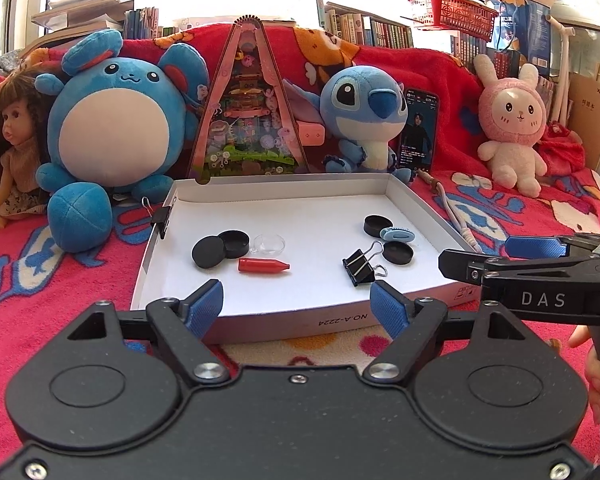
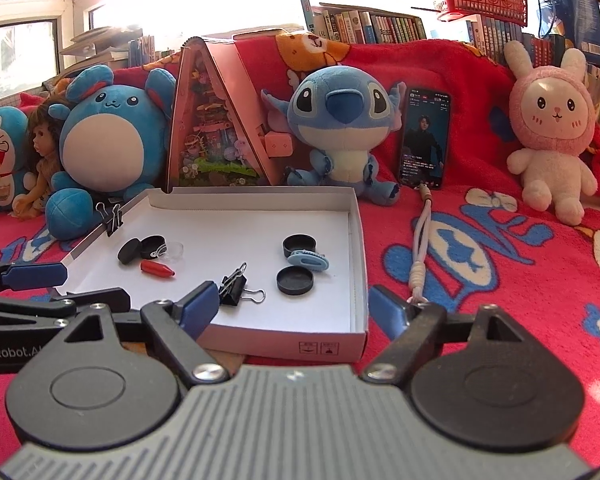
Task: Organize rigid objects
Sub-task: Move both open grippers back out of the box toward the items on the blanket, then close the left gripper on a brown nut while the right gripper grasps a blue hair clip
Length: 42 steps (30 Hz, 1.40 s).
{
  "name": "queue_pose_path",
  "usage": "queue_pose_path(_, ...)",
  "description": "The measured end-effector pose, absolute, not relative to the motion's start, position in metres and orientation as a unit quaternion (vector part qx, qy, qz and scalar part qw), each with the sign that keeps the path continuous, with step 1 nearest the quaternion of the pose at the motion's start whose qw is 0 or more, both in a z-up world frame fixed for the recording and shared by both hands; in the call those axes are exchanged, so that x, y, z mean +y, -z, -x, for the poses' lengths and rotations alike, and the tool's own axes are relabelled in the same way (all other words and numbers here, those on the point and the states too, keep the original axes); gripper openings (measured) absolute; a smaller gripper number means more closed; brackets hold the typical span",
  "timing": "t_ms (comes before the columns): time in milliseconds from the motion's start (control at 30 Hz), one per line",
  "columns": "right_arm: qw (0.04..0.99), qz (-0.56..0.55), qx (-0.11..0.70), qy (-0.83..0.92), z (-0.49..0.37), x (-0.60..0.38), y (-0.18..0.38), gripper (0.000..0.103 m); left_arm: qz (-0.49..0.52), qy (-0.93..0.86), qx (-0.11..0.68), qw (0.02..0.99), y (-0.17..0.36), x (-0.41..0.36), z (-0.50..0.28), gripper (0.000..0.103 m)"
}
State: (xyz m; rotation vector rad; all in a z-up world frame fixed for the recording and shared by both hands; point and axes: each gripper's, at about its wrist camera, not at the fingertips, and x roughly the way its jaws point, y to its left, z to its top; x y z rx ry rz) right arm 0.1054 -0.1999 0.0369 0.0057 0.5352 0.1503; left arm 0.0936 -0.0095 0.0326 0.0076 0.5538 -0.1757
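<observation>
A shallow white cardboard tray [image 1: 300, 312] [image 2: 356, 264] lies on the red blanket. In it are a red crayon-like cap [image 1: 263, 266] [image 2: 157, 268], a black round lid [image 1: 208, 252] leaning on an open black pot [image 1: 233, 243], a clear dome [image 1: 269, 243], a black binder clip [image 1: 360, 266] [image 2: 236, 289], another black pot [image 1: 377, 225] [image 2: 299, 245], a light blue oval piece [image 1: 397, 234] [image 2: 309, 261] and a black lid [image 1: 398, 253] [image 2: 295, 280]. My left gripper [image 1: 298, 306] is open and empty at the tray's near edge. My right gripper [image 2: 292, 306] is open and empty at the tray's near right corner.
A second binder clip [image 1: 162, 216] [image 2: 112, 216] is clamped on the tray's left wall. Plush toys, a doll, a triangular pink box [image 1: 246, 100] and a propped phone [image 2: 425, 138] line the back. A white cord [image 2: 420, 256] lies right of the tray.
</observation>
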Motion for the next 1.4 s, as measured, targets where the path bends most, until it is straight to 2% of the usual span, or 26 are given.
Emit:
queue_pose_path(633,0.969,0.000,0.241,-0.049,-0.065,-0.211,-0.025,0.094,-0.044,0.108,0.262,0.958,-0.005,-0.025,-0.050,0.080)
queue_pose_path(800,0.971,0.016,0.233,-0.056,-0.050,-0.212,-0.018,0.103,-0.042,0.105,0.274,0.955,0.005,-0.022,-0.043,0.080)
queue_pose_path(1100,0.969,0.043,0.236,-0.067,-0.026,-0.208,-0.001,0.103,-0.045,0.096,0.283,0.953,0.018,-0.020,-0.029,0.080)
queue_pose_path(1400,0.971,0.032,0.233,-0.050,-0.006,-0.214,0.008,0.102,-0.034,0.093,0.277,0.956,0.013,-0.015,-0.012,0.071)
